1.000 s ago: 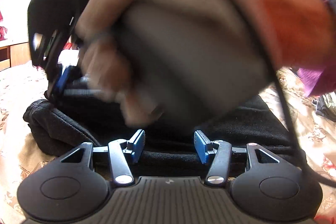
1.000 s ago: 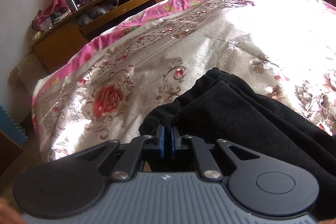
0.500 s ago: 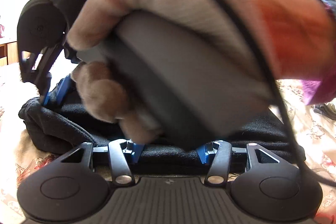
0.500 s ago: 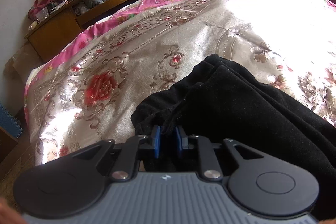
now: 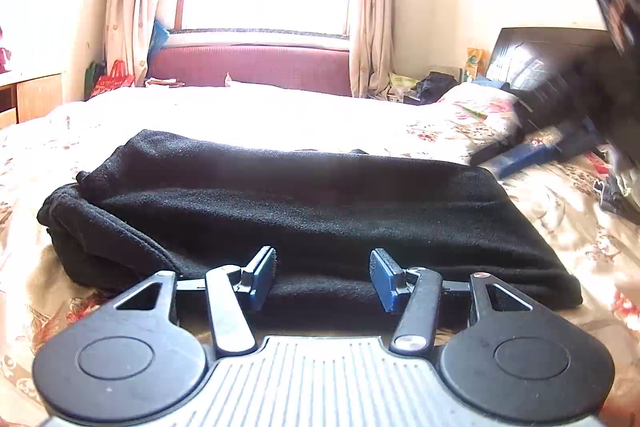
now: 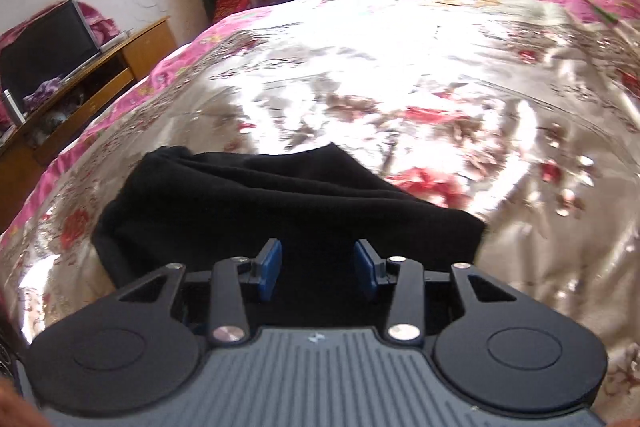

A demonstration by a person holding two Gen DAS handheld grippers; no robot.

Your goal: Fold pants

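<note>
Pants [image 5: 304, 211] black, fleecy, folded into thick bundle on floral bedspread [image 6: 440, 75], lower centre both views. Soft, limp, light, likely non-slip; layers may shift. Left tongs [image 5: 323, 277], right tongs [image 6: 318, 269] apart, empty. Best pinch: near folded edge, through all layers.

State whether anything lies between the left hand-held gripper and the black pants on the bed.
Nothing visible does. The left hand-held gripper is open, and the folded black pants lie directly beyond its fingertips on the floral bedspread, with no object in the gap.
</note>
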